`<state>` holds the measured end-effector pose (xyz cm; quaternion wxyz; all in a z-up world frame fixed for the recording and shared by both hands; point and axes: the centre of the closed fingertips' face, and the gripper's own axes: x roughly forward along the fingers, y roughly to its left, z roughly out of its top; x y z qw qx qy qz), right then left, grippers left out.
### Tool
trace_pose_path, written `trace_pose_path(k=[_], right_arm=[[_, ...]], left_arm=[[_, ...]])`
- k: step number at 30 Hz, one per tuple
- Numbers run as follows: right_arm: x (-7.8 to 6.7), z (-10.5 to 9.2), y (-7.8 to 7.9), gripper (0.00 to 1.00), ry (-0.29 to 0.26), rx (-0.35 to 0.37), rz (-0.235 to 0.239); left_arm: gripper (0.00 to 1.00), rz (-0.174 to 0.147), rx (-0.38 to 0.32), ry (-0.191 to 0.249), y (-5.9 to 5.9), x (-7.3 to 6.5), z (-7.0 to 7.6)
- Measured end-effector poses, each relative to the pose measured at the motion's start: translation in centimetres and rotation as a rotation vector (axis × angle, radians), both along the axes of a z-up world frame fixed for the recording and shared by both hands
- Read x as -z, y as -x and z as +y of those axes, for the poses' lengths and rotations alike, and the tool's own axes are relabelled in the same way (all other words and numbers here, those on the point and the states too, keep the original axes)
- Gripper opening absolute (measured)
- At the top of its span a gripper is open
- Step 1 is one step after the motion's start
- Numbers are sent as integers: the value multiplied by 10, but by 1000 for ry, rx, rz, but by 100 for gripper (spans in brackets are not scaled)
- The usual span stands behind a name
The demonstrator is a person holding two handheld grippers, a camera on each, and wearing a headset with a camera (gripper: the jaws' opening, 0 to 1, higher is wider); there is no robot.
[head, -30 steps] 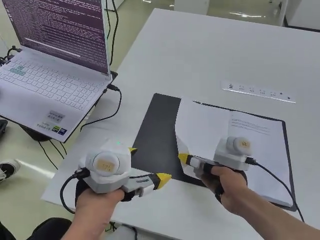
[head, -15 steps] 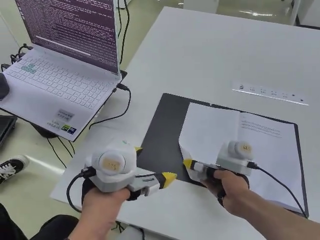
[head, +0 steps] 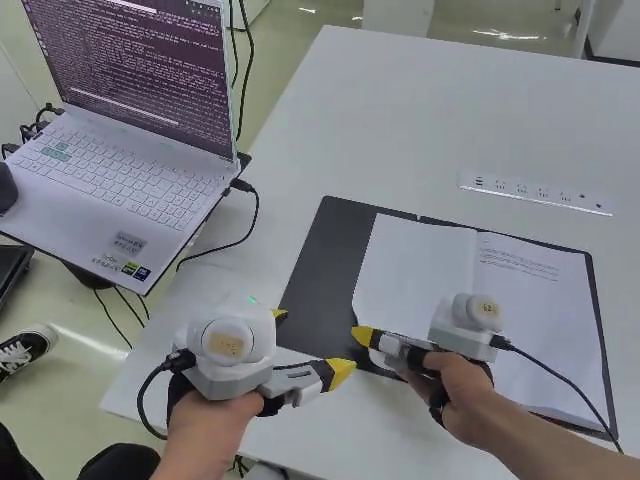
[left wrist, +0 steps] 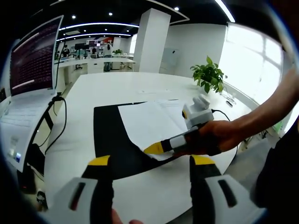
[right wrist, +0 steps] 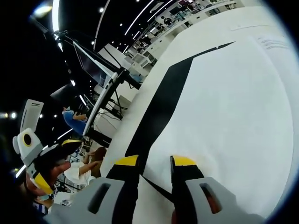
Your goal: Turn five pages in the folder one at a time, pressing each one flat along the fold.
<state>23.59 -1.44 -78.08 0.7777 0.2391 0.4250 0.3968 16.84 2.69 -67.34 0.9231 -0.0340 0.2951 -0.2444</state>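
We find the folder point(head: 320, 270) lying open on the white table point(head: 400, 110), with a laptop point(head: 120, 150) at its 10 o'clock. The right gripper point(right wrist: 155, 161) has its jaws drawn near each other, the 7 o'clock corner of the top page point(head: 420, 280) lying between them (whether they actually clamp it, we cannot tell). The left gripper point(left wrist: 150, 161) hangs at the folder's 7 o'clock, jaws spread wide.
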Motion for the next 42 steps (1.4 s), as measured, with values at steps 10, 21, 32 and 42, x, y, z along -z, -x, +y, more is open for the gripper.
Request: trace_pose_path(k=[10,21,32,42], right_arm=[[-11,0,13,41,-33,-44,-10],[-38,-19,35,51,-89,-72,-52],[-49,-60,30,50,-63,-31,-121],[-44,-104,25,45,-2,46,-141]], left_arm=[[66,9,4,6,2,4,-4],[62,19,20,4,0,10,-8],[58,25,73,-26,-18,19,-14],[50,32,129,-51,-35,30,-26]])
